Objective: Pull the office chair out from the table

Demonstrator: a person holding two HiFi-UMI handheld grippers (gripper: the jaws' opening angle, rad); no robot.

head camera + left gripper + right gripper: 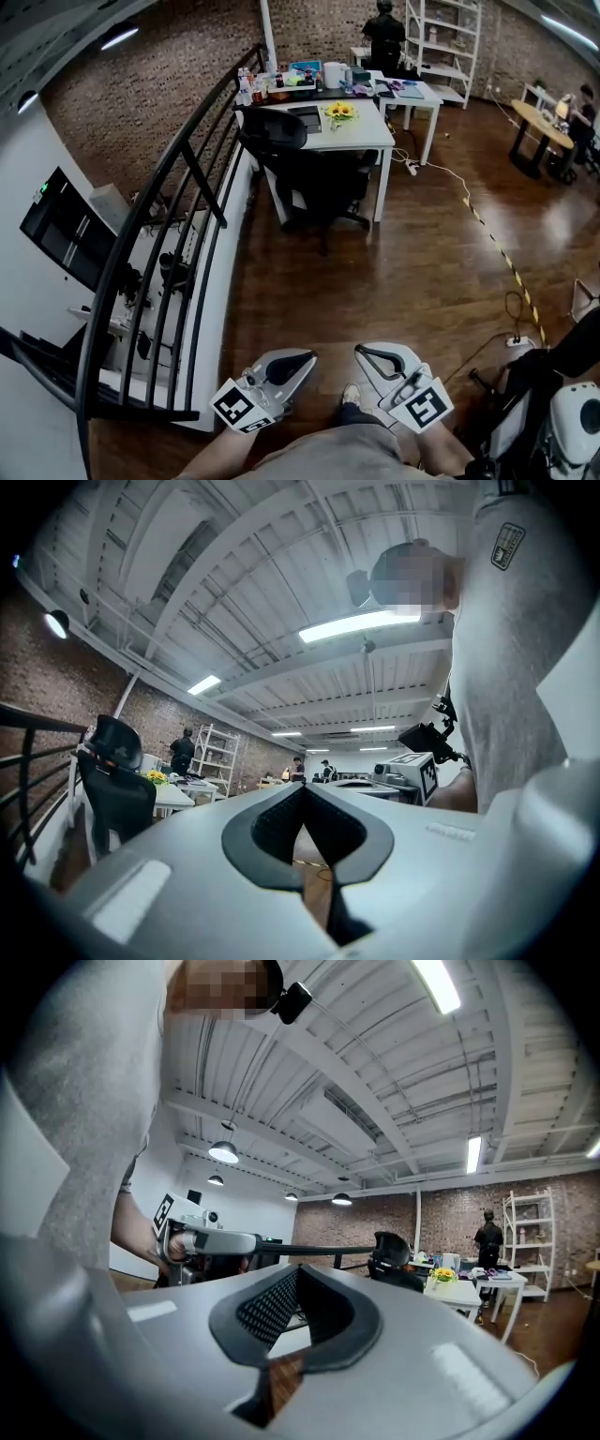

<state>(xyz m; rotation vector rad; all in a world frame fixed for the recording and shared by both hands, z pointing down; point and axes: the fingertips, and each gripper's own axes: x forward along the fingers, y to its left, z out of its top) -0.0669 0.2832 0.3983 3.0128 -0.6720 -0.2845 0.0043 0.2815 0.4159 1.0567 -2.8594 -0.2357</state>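
A white bench (367,131) stands on the dark wooden floor (394,272), bearing yellow flowers (339,112) and, at its left end, bottles (251,91). The black office chair (302,171) stands tucked against it.

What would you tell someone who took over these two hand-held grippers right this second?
Left hand-held gripper: shut, empty, held low near the person's body.
Right hand-held gripper: shut, empty, beside it.
Office chair: pushed in at the white table, far across the wooden floor.
Done: nothing yet.
Left: walk over, grip the chair, pull it clear of the table.
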